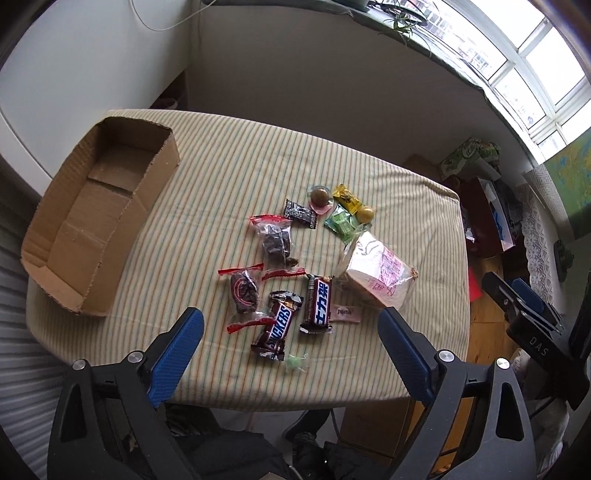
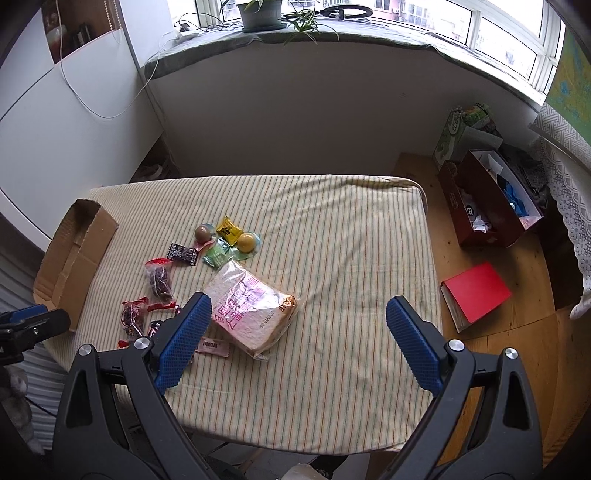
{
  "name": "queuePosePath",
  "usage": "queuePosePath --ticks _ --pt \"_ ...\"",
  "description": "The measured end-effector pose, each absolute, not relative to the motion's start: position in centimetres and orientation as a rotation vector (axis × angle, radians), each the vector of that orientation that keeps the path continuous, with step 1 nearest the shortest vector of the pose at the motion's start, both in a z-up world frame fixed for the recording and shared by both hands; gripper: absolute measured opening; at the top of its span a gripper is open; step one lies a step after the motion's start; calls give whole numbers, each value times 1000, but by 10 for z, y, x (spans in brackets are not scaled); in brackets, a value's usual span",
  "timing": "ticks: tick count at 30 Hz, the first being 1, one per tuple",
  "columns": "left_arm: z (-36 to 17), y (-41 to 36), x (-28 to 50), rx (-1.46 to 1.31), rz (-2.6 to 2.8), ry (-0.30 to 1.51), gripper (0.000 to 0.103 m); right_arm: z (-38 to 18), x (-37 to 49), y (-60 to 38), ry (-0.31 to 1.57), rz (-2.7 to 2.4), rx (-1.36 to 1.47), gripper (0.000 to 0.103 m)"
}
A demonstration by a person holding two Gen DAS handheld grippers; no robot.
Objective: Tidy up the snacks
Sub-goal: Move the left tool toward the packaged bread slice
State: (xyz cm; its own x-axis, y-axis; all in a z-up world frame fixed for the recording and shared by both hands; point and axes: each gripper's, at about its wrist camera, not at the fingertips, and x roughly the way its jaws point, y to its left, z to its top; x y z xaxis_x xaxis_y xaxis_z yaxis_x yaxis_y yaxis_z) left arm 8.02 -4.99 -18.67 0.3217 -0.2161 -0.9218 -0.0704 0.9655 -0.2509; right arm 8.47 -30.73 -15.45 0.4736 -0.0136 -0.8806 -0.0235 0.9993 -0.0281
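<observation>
Snacks lie on a striped tablecloth [image 1: 229,155]. A Snickers bar [image 1: 277,326], a second chocolate bar [image 1: 318,304], two red-sealed bags of dark fruit [image 1: 276,242] and a bagged bread slice [image 1: 373,275] are nearest. Small candies [image 1: 345,208] lie farther back. An empty cardboard box [image 1: 99,214] stands at the left. My left gripper [image 1: 291,332] is open above the near edge, over the Snickers bar. My right gripper [image 2: 299,332] is open and empty, just right of the bread [image 2: 249,308]; the box [image 2: 74,258] is at that view's left.
Past the table's right edge is wooden floor with a red book [image 2: 476,291], an open dark-red box [image 2: 491,206] and a green carton [image 2: 461,129]. A wall and a windowsill with a plant [image 2: 262,14] lie beyond the table.
</observation>
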Motion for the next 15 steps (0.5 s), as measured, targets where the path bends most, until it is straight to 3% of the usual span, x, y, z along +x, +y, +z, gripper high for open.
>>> queuePosePath --ticks 4,8,10,15 --pt "-206 -51 95 -262 -112 1253 78 -170 89 -309 1113 27 -49 97" --pt "-227 -55 111 -267 -185 1301 55 -187 91 -315 1153 20 -13 96" --pt "-232 -60 116 -252 -218 1302 51 -195 92 -319 1177 16 21 90" --pt "-246 -74 126 -241 -303 1328 41 -213 93 -327 1223 17 113 89"
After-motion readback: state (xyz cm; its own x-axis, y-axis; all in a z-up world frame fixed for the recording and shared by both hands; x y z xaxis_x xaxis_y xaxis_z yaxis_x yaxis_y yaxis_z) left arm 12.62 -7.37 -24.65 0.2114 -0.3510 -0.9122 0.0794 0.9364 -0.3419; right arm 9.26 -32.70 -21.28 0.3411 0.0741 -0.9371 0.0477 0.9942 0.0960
